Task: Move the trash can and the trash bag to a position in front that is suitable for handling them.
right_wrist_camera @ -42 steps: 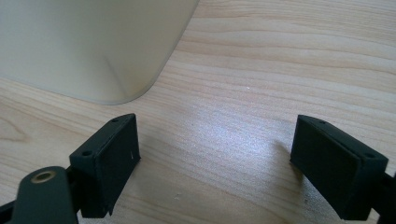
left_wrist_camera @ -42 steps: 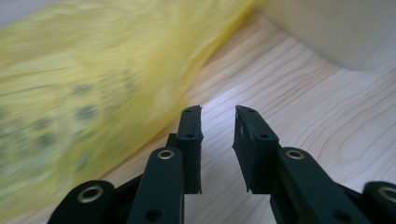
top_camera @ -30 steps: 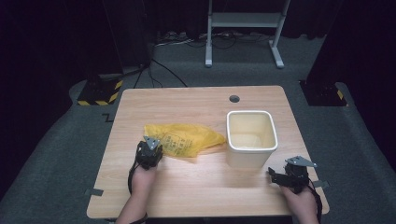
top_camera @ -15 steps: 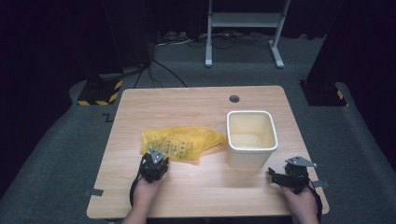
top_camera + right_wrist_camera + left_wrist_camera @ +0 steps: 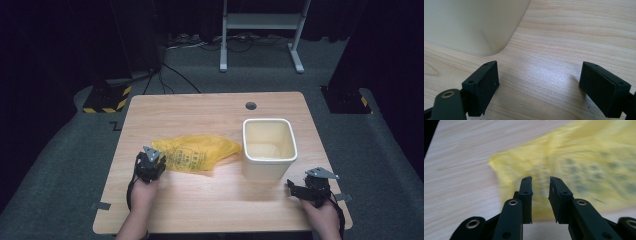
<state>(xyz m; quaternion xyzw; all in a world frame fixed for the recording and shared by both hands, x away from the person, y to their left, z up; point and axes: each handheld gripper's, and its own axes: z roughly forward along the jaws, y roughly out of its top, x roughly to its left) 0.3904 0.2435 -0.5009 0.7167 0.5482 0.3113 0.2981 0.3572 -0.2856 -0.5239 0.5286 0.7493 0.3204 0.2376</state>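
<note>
Lying flat on the wooden tabletop (image 5: 200,200), the yellow plastic bag (image 5: 197,152) carries dark print on its upper face. The print is too small in the high view and too blurred in the left gripper view to be read. No other label or brand mark can be made out.

At the left of the high view, the left hand-held gripper (image 5: 150,161) sits at the bag's near-left edge. In the left gripper view, its two black jaws stand a narrow gap apart, over the yellow film (image 5: 579,162). They have just opened a little. No film is pinched between the pads; the bag lies beneath and beyond the tips.

To the right of the bag, a cream-coloured square bin (image 5: 269,147) stands upright, with the bag's right end close to its left wall.

At the right of the high view, the right hand-held gripper (image 5: 311,189) rests low over the tabletop, just beside the bin's near-right corner. In the right gripper view, its jaws are spread wide over bare wood, with nothing between them, and the bin's rounded corner (image 5: 474,27) lies ahead of the left jaw.
</note>
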